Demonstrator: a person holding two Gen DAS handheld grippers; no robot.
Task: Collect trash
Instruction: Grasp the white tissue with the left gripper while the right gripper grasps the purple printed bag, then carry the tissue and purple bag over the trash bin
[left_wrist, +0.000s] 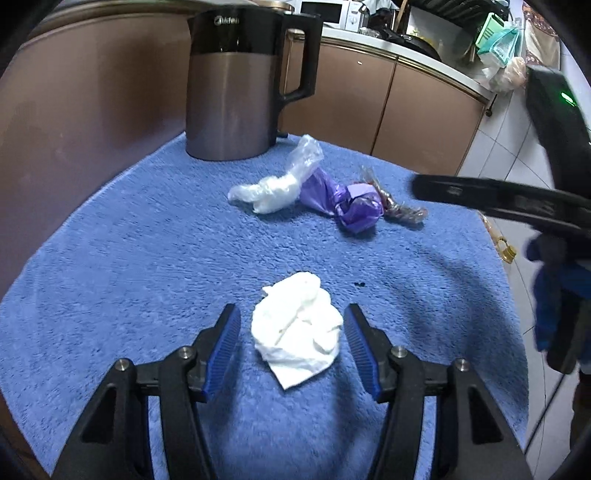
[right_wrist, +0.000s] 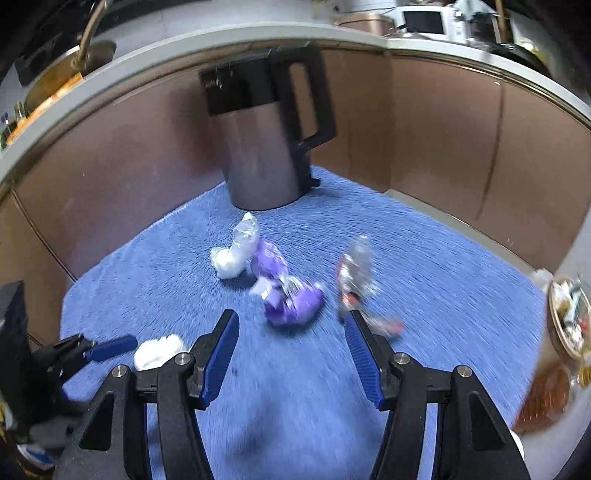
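- On a blue towel lies the trash: a crumpled white tissue near the camera, and farther off a clear plastic wrap, a purple wrapper and a foil wrapper in a row.
- A grey kettle with a black handle stands upright at the towel's far edge.
- Only the left wrist view shows the tissue whole, lying between the spread fingers of the left gripper, with a gap on each side.
- Only the right wrist view, which is blurred, shows a small bin with litter in it at the right edge.
- The right gripper tilts down over the towel, fingers spread, holding nothing; the purple wrapper lies just beyond its tips.
- There the left gripper appears at the left, beside the tissue.
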